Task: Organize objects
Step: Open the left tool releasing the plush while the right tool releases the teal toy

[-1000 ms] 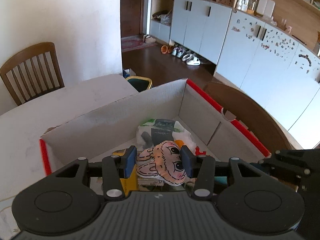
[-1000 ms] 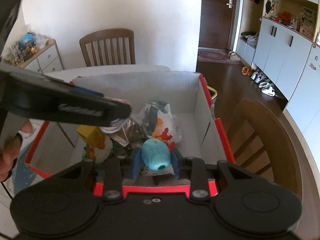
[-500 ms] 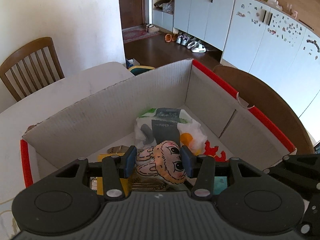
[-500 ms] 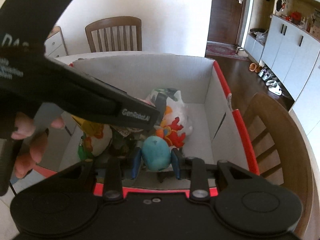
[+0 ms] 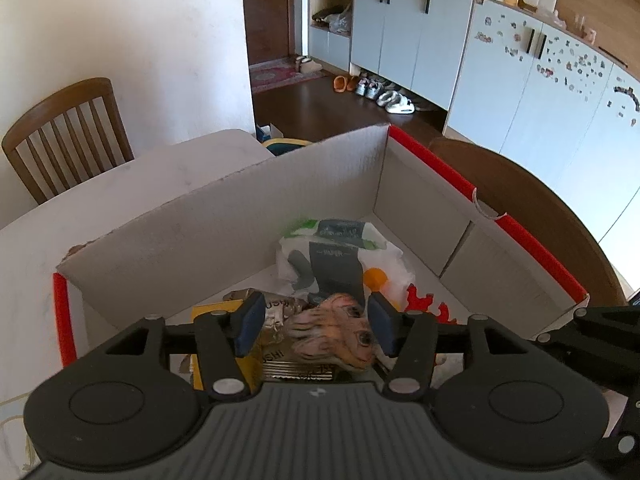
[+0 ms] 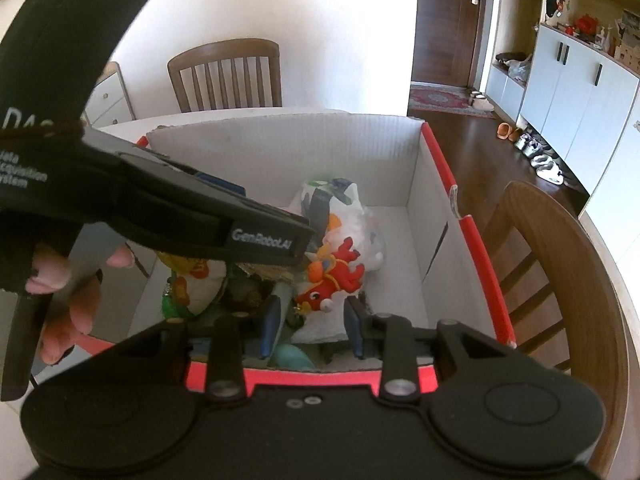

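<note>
Left wrist view: left gripper (image 5: 314,326), jaws opening, had the rabbit-face plush (image 5: 334,330) loose between, over cardboard box (image 5: 224,236); right gripper (image 6: 312,326) likewise opening, empty.

We see box (image 5: 224,220) far-right floor bare; packets and toys (image 6: 332,272) crowd near-left; tall walls ring it; tabletop (image 5: 120,196) beyond clear.

Open red-edged cardboard box (image 5: 224,224) on the pale tabletop (image 5: 120,192)

Inside, a white plastic bag (image 5: 340,252) lies toward the back; a red plush toy (image 6: 332,276) sits before it; wooden chairs (image 5: 64,136) stand behind.
</note>
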The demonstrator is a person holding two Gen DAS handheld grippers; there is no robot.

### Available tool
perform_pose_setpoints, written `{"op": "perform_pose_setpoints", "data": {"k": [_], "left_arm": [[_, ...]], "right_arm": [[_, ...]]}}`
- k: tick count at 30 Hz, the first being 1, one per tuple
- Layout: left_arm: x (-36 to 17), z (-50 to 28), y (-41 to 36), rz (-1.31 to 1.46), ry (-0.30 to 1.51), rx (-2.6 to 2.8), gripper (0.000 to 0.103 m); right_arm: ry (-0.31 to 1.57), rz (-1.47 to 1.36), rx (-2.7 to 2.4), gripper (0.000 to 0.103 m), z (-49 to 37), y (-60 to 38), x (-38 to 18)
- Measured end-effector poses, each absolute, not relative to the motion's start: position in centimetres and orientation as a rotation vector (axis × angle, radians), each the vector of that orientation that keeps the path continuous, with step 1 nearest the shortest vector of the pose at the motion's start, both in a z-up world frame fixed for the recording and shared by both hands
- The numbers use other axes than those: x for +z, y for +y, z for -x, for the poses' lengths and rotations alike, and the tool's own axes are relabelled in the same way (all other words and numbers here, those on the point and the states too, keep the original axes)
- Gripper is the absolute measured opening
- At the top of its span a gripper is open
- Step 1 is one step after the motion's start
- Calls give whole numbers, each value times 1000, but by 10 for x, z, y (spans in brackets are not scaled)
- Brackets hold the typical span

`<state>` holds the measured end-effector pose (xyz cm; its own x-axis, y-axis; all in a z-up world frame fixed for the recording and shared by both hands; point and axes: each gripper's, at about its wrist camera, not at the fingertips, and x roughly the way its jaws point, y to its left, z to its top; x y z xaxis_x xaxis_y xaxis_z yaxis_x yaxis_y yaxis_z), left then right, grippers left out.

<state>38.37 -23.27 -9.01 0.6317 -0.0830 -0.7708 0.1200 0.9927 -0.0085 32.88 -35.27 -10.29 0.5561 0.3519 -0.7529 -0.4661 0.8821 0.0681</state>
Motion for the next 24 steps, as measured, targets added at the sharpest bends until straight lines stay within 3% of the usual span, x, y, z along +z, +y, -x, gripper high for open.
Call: {"op": "perform_pose_setpoints", "data": {"k": [14,16,21,24], "left_arm": [[-58,-351,-210,-16,815,-115,63],[-53,-344,-204,-11,802,-118,63],[-40,-324,-188,10,775,-133,69],[-33,-311,-178,10,753,-142,69]], "right_arm": [[800,102,474,39,-316,-354,-80],[789,94,472,42,-313,-353,-75],[764,69,467,60,-303,-348,-64],[758,54,461,63,-297,-343,-59]]}}
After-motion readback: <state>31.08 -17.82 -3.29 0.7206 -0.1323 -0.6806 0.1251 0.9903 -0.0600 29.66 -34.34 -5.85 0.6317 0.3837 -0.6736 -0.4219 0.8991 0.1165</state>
